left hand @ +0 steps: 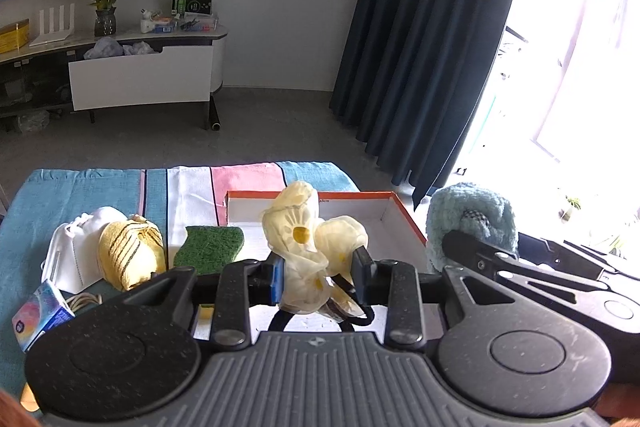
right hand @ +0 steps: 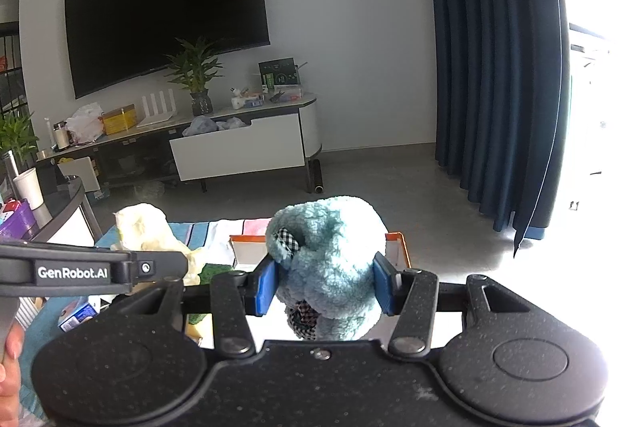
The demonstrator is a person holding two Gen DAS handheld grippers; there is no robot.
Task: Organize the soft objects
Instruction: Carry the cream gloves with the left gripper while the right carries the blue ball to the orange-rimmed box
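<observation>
Here, two hand-held grippers (left hand: 319,277) (right hand: 326,285), one soft item each.

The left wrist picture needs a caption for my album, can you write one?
Left gripper holds a pale yellow flowery scrunchie above the orange-edged box, beside a green sponge.

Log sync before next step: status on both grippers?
Left gripper shut on pale yellow sheer hair scrunchie. Right gripper shut on fluffy light-blue plush scrunchie. Both held above orange-rimmed white cardboard box. Nothing blocking box.
</observation>
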